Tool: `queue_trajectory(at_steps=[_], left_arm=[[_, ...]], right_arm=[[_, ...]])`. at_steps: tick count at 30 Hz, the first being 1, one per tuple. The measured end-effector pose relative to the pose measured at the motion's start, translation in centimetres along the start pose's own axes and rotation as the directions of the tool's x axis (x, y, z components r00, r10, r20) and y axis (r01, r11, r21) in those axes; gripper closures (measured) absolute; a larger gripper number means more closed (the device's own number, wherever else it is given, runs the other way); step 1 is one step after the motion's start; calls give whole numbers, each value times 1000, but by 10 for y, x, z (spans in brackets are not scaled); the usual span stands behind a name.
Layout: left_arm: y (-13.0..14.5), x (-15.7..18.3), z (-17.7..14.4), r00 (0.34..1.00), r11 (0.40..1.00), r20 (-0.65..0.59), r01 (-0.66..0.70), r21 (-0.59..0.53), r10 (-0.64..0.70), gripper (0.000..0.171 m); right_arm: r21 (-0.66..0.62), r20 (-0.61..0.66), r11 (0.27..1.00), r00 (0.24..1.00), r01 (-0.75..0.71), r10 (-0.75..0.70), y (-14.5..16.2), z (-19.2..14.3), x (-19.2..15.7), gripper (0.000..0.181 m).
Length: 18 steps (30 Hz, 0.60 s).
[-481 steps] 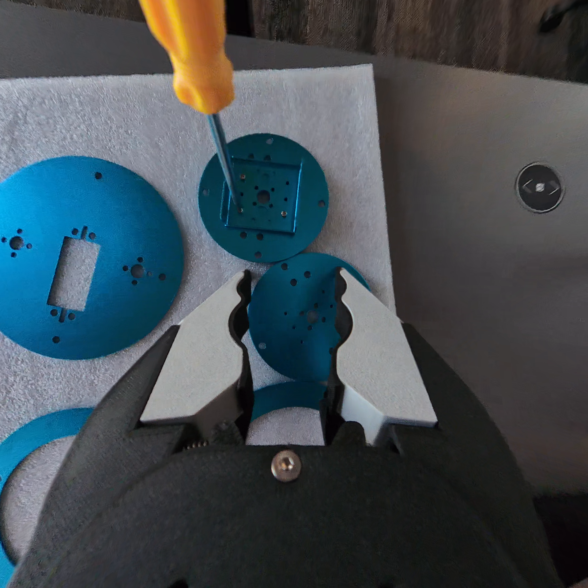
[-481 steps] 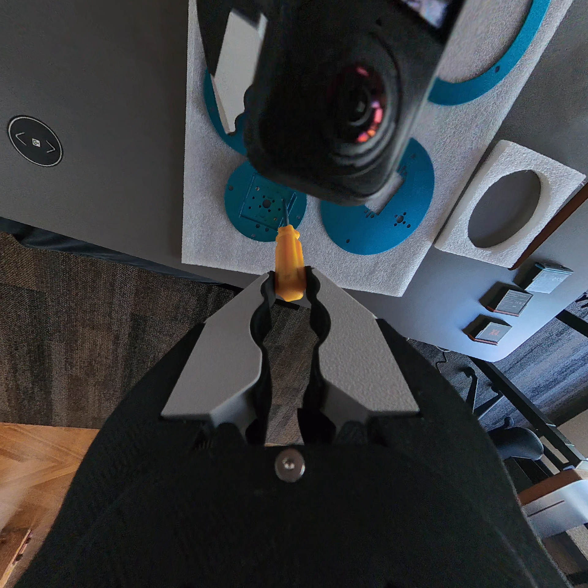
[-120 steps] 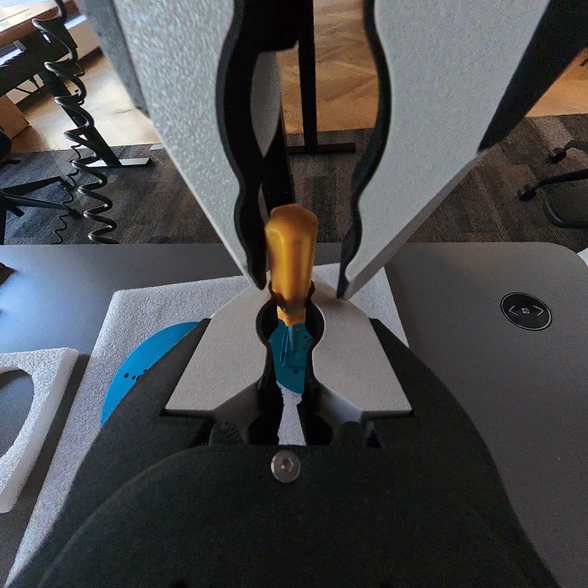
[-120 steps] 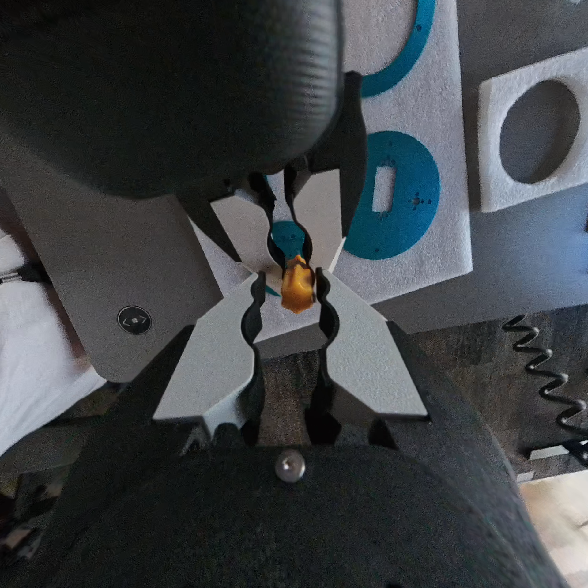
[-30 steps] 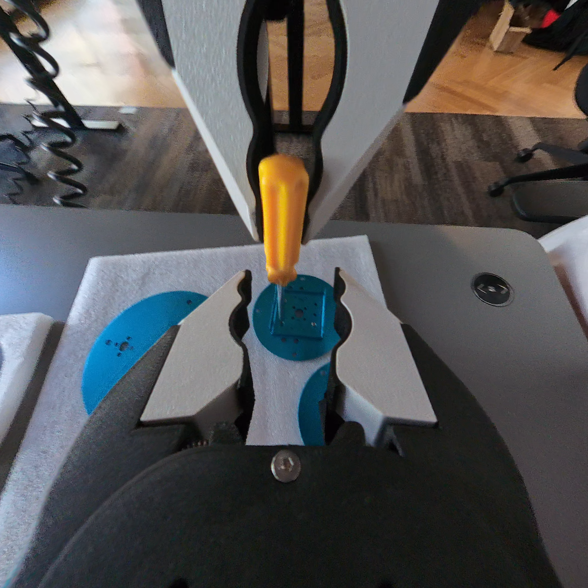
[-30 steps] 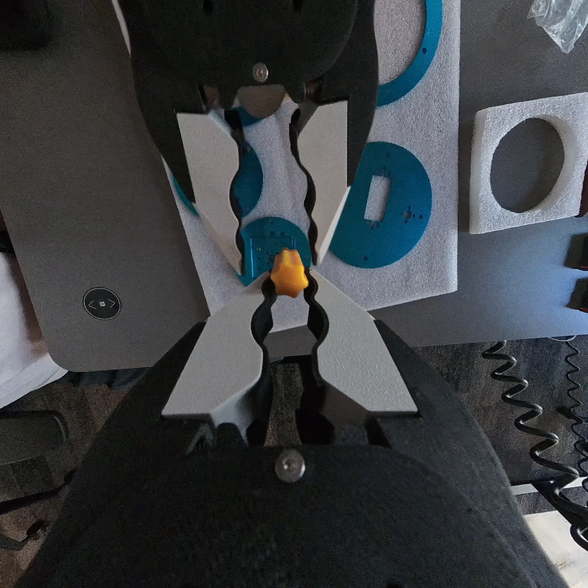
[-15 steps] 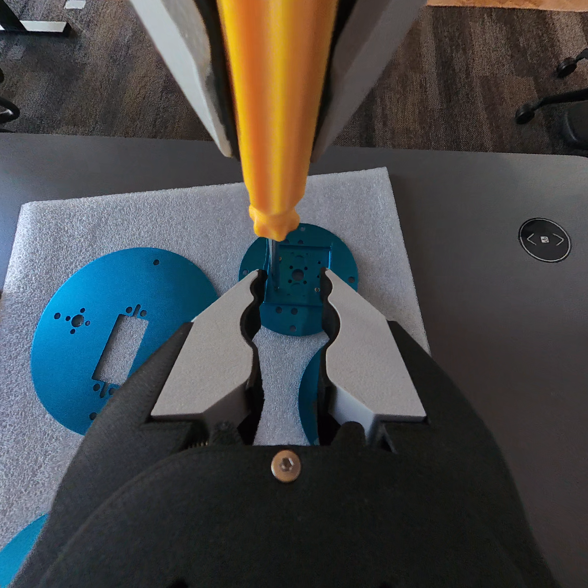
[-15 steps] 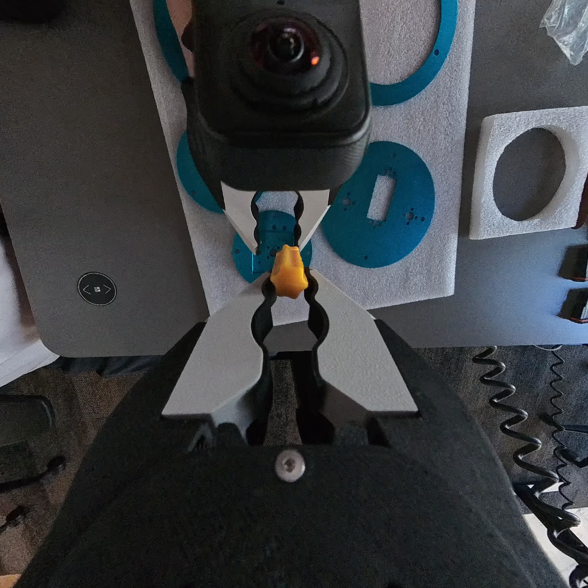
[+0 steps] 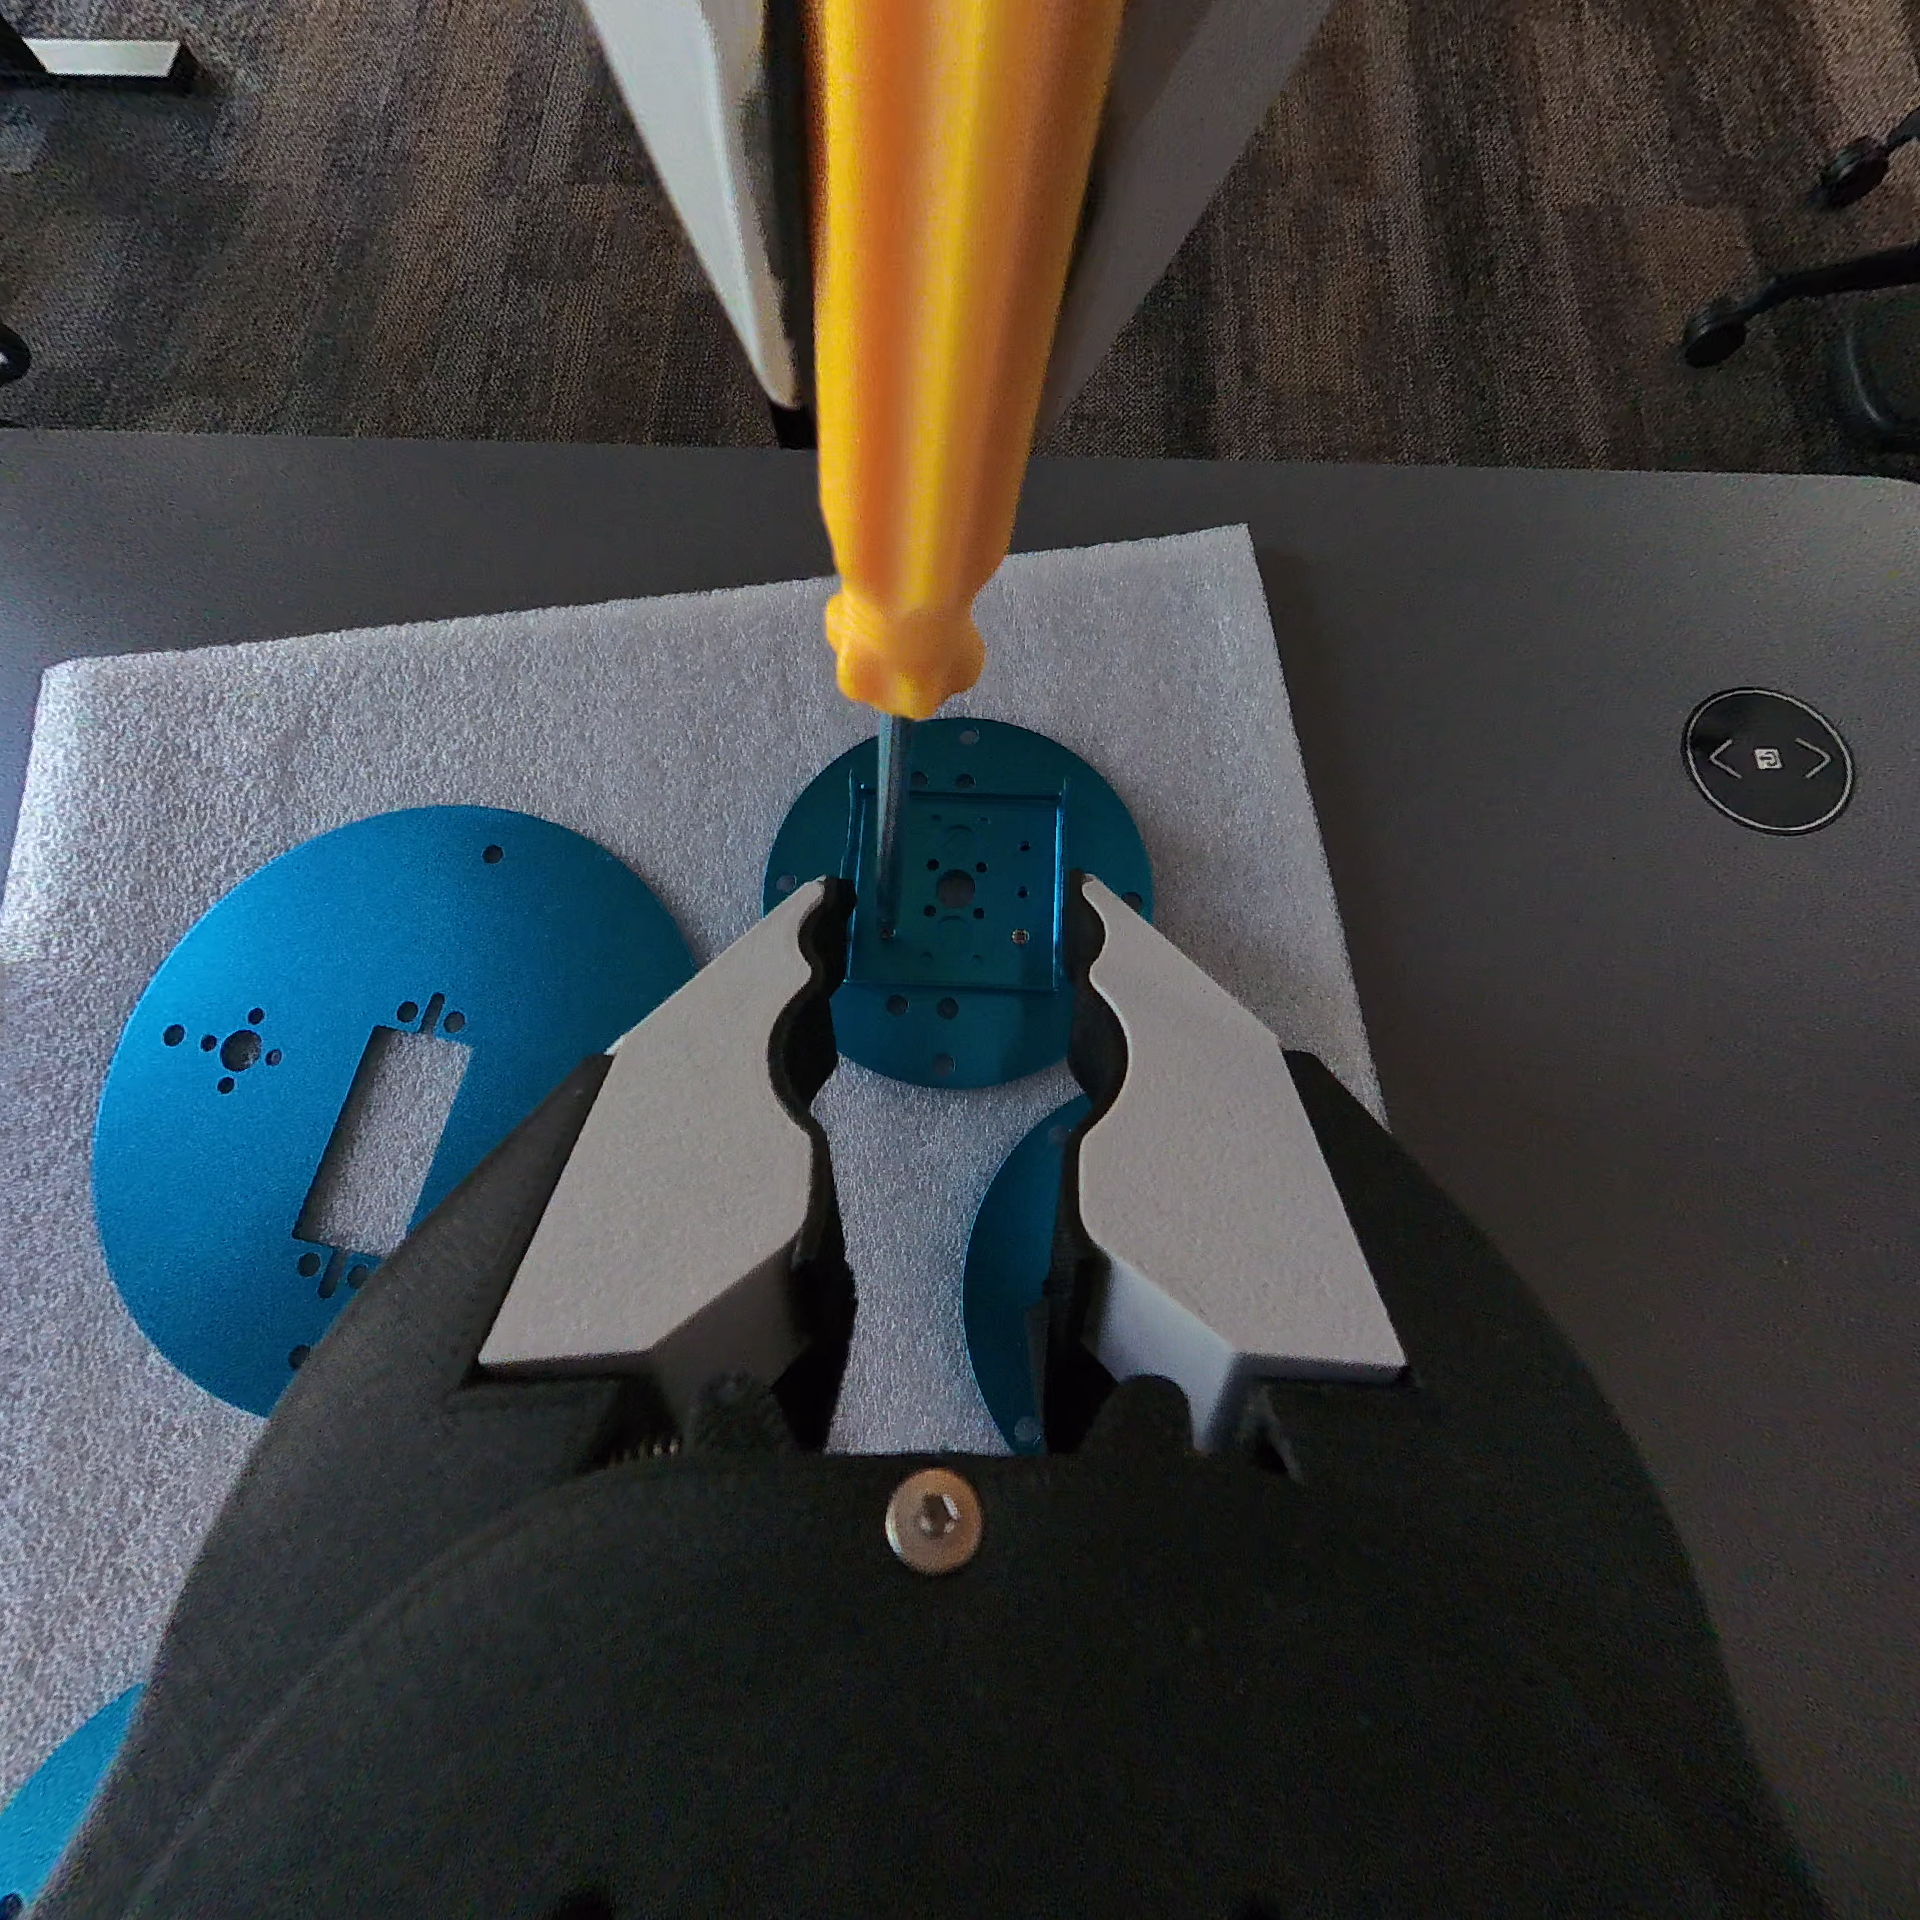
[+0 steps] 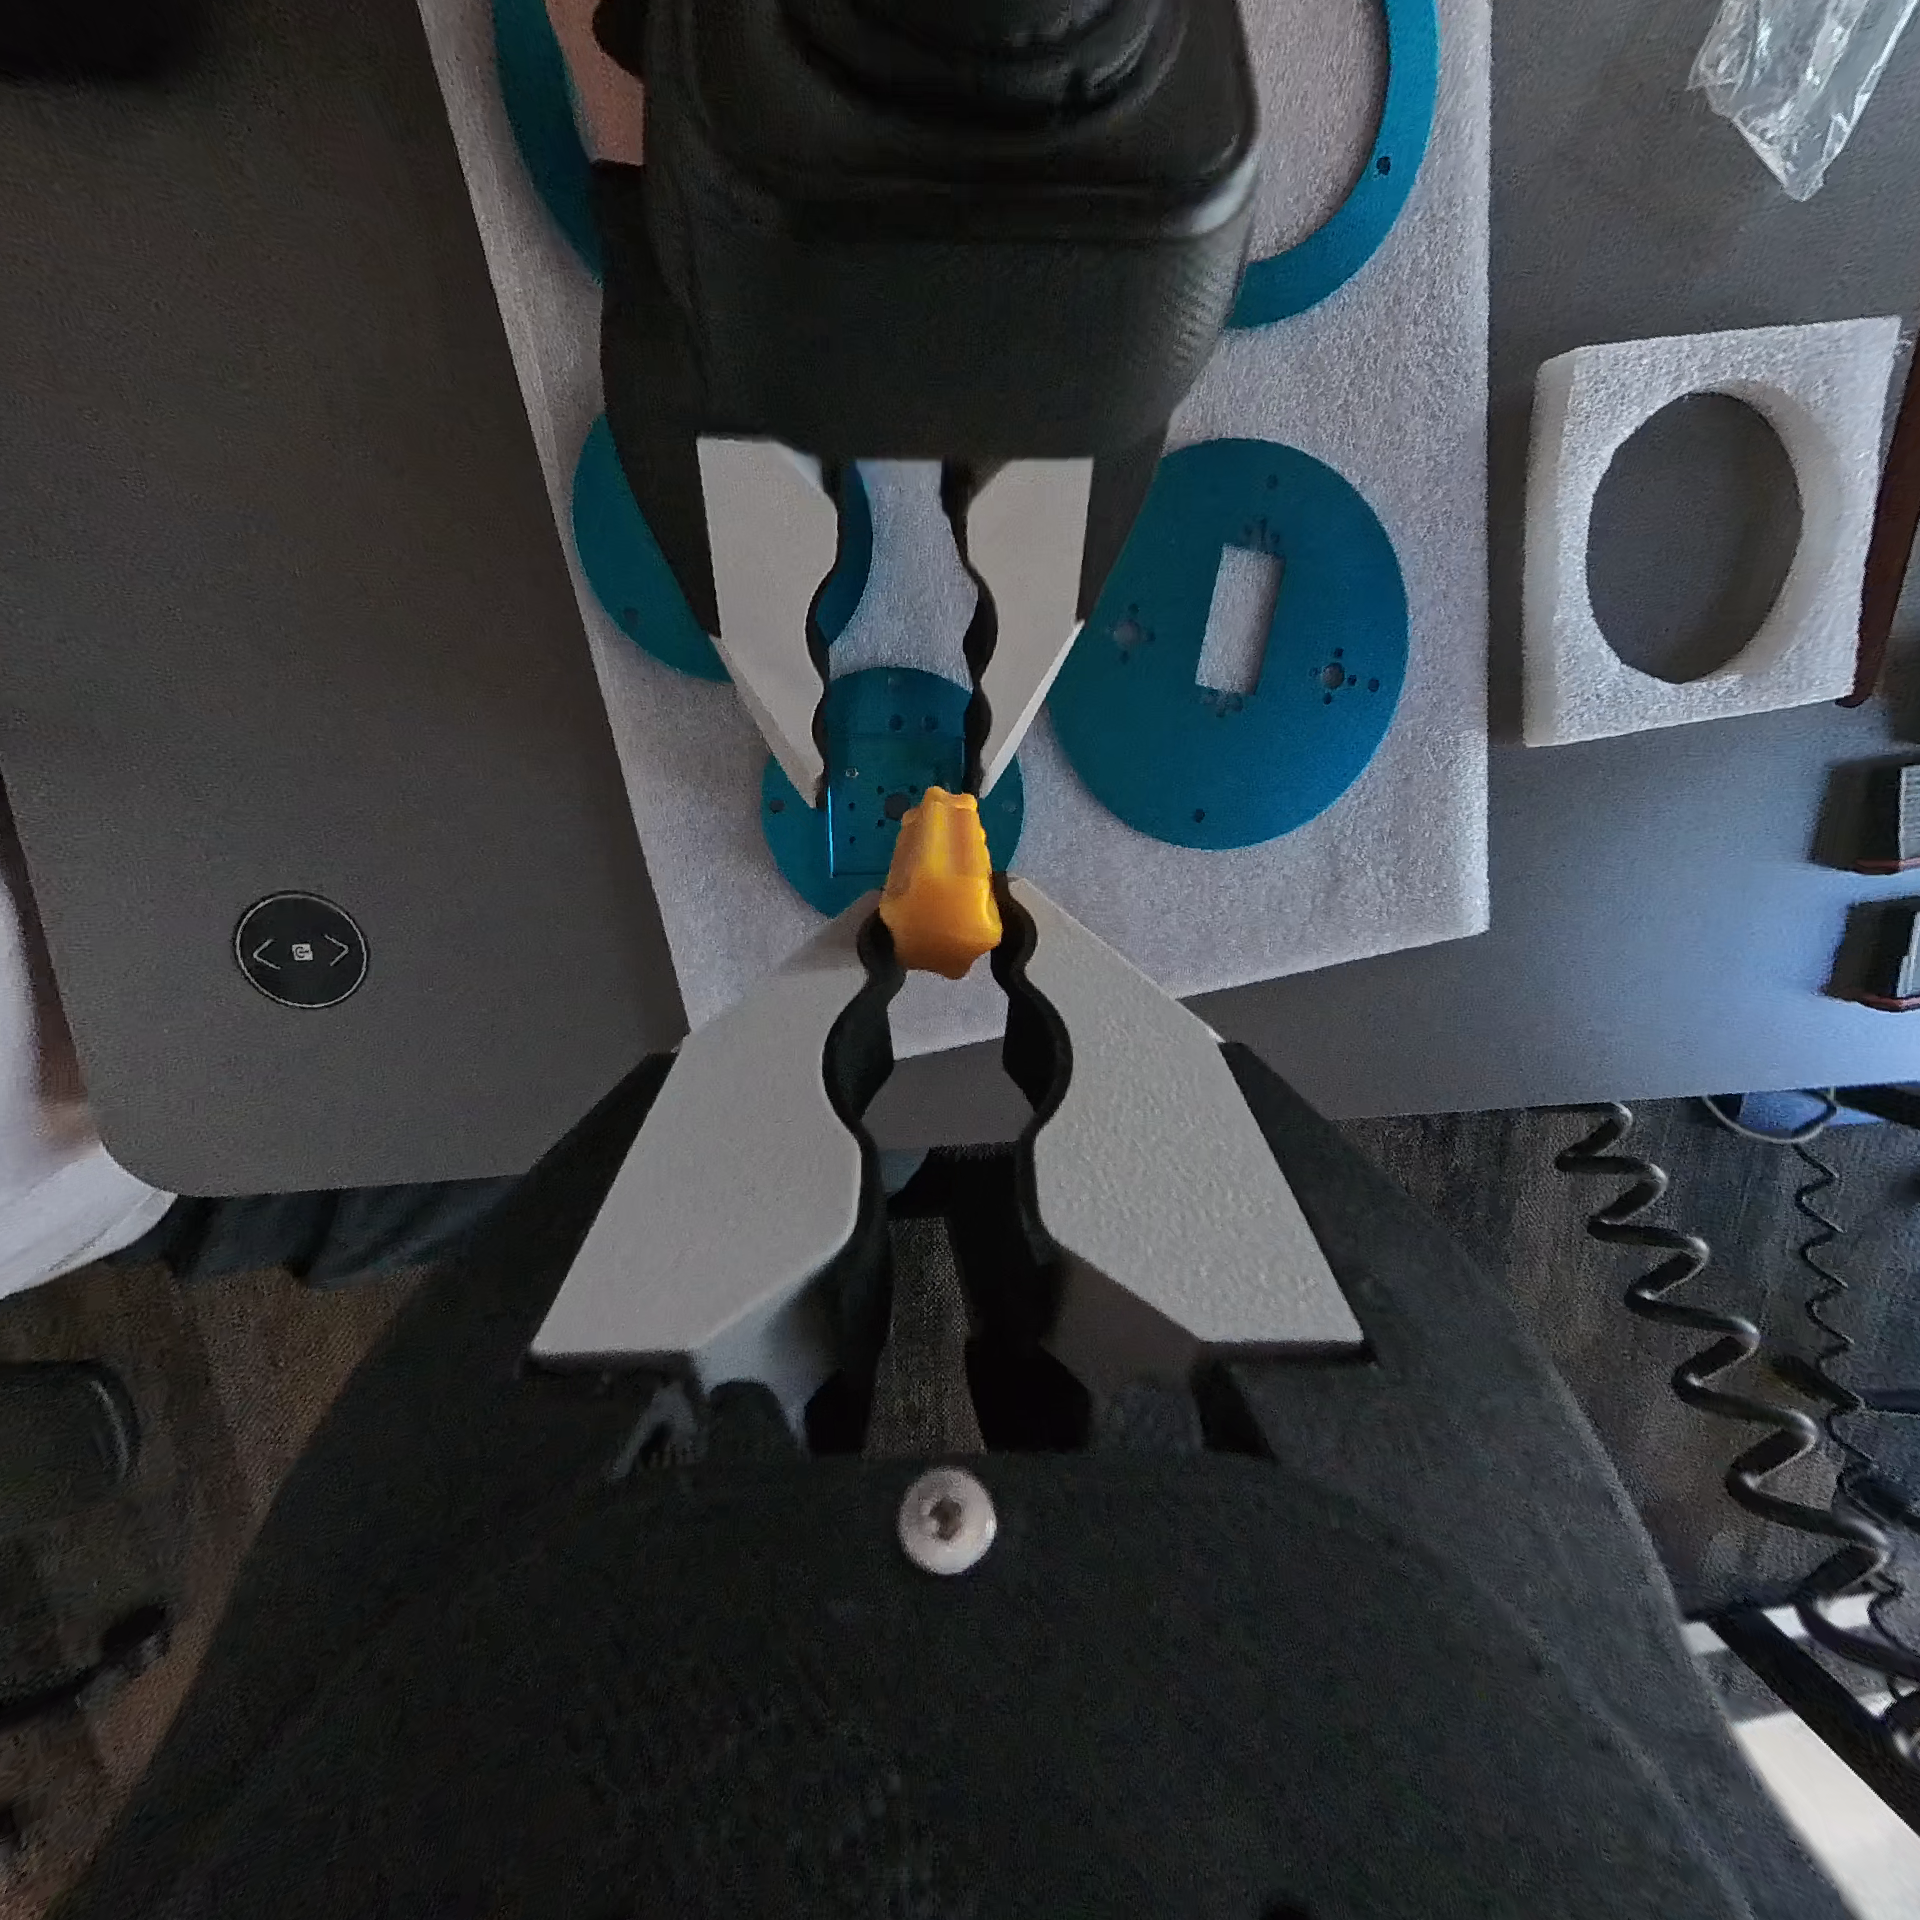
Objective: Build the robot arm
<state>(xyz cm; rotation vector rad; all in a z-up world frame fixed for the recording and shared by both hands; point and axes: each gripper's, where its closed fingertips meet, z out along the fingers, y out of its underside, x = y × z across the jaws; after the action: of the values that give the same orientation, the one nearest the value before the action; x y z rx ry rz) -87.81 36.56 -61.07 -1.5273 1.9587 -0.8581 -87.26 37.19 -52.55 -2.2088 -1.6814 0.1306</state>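
Note:
A small blue disc with a blue square bracket on top lies on a white foam sheet. My left gripper is closed against the bracket's two side walls, low over the foam. My right gripper is shut on the orange handle of a screwdriver and holds it upright from above. In the left wrist view the screwdriver comes down from the top, and its thin blade tip sits in a hole at the bracket's left side. The left gripper's body hides part of the foam in the right wrist view.
On the foam lie a large blue disc with a rectangular slot, another small blue disc under my left fingers, and a blue ring. A foam square with a round hole and small dark boxes sit beside it. A round control button is set in the grey desk. About 9 cm separates my left fingertips from my right. The small blue disc lies some 7 cm from my left tips, 12 cm from my right tips.
My left gripper has moved forward and down to the small disc, and its fingers have closed onto the bracket. The right gripper keeps the screwdriver on the bracket.

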Motion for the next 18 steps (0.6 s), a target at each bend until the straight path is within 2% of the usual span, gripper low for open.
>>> queue_trajectory(at_steps=[7, 13, 18], left_arm=[[0, 0, 0, 1000, 1000, -5, 8, 2, -8, 131], [0, 0, 1, 1000, 1000, -11, 14, 9, -14, 131], [0, 1, 1, 1000, 1000, -12, 11, 12, -11, 130]], right_arm=[[152, -39, 979, 988, -139, 147, 17, -2, -4, 166], [396, -6, 855, 930, -335, 367, 32, -1, -9, 167], [477, 27, 771, 884, -421, 466, 34, -1, -9, 168]])
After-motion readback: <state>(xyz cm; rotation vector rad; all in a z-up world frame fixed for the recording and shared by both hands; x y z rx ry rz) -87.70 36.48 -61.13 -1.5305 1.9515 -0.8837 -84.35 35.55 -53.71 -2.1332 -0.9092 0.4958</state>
